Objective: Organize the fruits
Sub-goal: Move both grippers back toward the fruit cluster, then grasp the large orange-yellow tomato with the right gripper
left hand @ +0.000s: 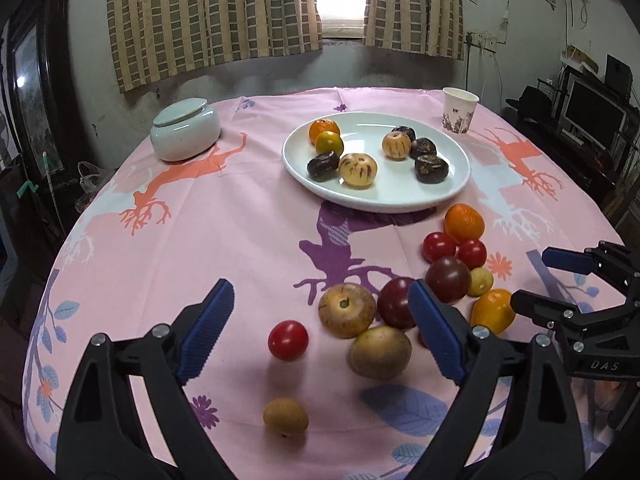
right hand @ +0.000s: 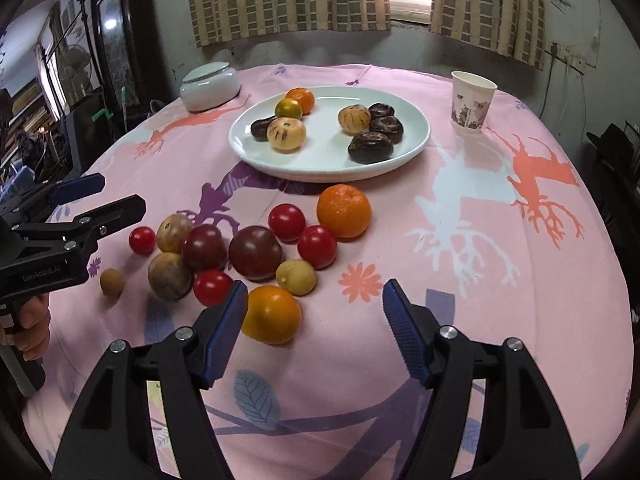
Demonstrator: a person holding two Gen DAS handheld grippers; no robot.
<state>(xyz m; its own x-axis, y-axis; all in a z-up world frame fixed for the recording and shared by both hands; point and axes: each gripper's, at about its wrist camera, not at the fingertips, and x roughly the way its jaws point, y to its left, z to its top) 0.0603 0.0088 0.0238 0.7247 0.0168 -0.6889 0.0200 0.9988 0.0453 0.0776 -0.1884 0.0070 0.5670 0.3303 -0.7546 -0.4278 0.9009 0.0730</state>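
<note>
A white plate (left hand: 376,204) (right hand: 328,174) at the far middle of the pink tablecloth holds two oranges, two striped yellow fruits and several dark fruits. Nearer lies a loose heap: a mandarin (left hand: 464,222) (right hand: 344,211), red tomatoes (left hand: 288,340), dark plums (right hand: 255,253), brownish round fruits (left hand: 380,352) and a yellow-orange fruit (left hand: 493,311) (right hand: 271,314). My left gripper (left hand: 320,286) (right hand: 120,194) is open above the heap's left part and grips nothing. My right gripper (right hand: 315,286) (left hand: 532,278) is open too, its left finger beside the yellow-orange fruit.
A pale lidded ceramic jar (left hand: 185,128) (right hand: 210,86) stands at the far left and a paper cup (left hand: 460,110) (right hand: 472,102) at the far right. A person's hand (right hand: 34,320) holds the left gripper's handle. Dark furniture surrounds the round table.
</note>
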